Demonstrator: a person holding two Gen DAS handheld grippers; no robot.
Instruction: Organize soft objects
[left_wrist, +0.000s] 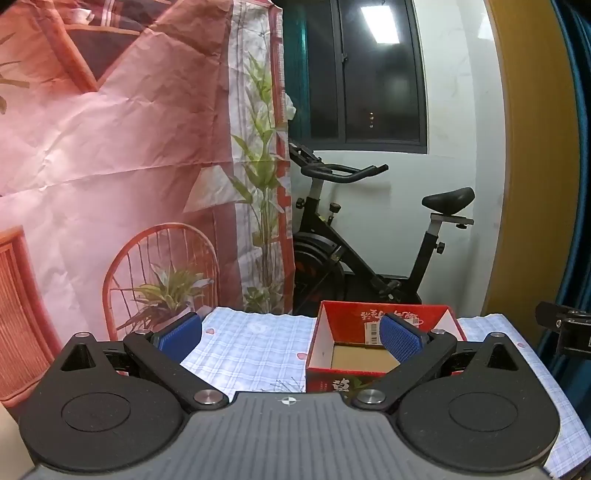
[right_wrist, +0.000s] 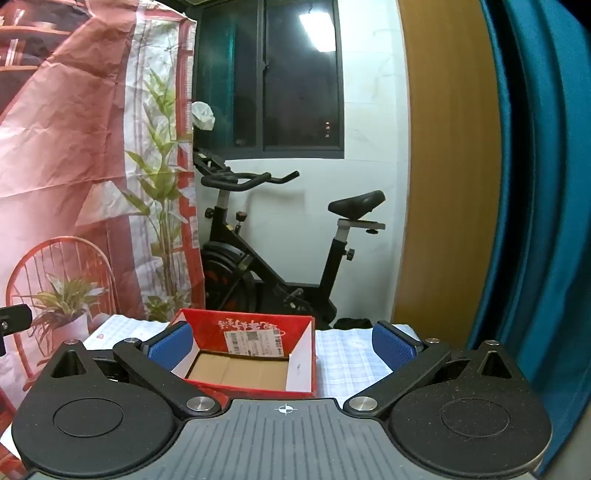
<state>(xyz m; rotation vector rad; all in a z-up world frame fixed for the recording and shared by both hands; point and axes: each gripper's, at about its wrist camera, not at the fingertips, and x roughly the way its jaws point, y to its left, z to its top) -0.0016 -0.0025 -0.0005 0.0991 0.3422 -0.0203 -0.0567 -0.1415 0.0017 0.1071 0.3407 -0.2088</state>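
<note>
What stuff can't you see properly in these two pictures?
- Near part of the table: hidden under each claw's body, both views.
- Soft objects: none in either view.
- Red box print and label: too small, upside down.
- Box's near corner: behind the left claw pad, left view.

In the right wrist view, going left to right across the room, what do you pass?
Printed backdrop → red box → exercise bike → wooden panel → blue curtain.
</note>
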